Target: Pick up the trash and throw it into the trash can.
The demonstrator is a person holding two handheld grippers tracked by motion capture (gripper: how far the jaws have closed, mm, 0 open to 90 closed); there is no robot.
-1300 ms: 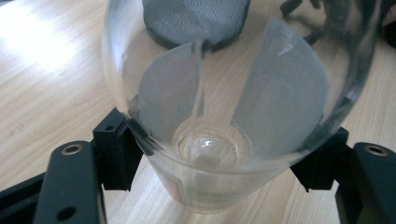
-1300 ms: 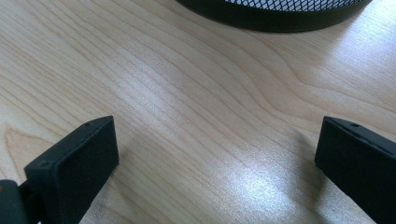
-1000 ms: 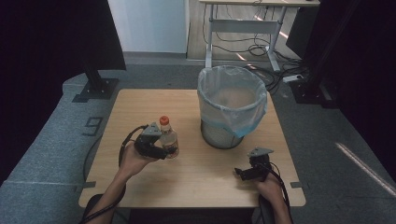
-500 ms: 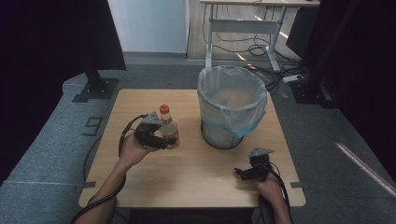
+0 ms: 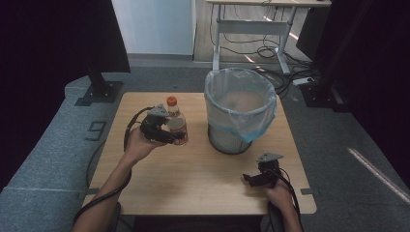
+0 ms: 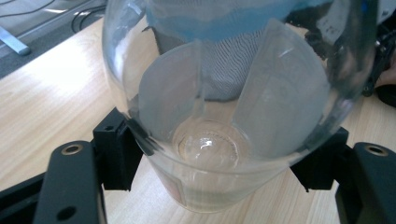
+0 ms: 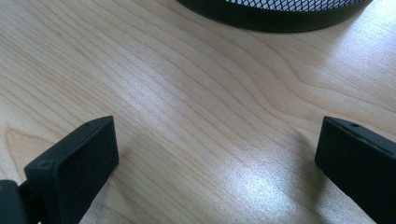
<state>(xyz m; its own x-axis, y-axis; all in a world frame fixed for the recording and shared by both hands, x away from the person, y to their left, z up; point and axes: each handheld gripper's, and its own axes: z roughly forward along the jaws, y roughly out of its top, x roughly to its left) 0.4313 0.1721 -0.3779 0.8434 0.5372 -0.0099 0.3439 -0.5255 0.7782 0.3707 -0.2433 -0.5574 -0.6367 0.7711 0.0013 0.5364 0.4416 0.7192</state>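
**Bottle Held Beside the Bin**

High view: a clear bottle [image 5: 176,124] with an orange cap is being held by the left gripper [image 5: 164,131] above the table [image 5: 193,179], just left of the lined bin [image 5: 240,112]. The right gripper [image 5: 256,178] is being rested near the table's front edge.

Left gripper view: the bottle's lower body is being clamped between both jaws. It is judged light, smooth, slippery and thin-walled; mid-body holds are being advised.

Right gripper view: the jaws are being kept wide apart, holding nothing.
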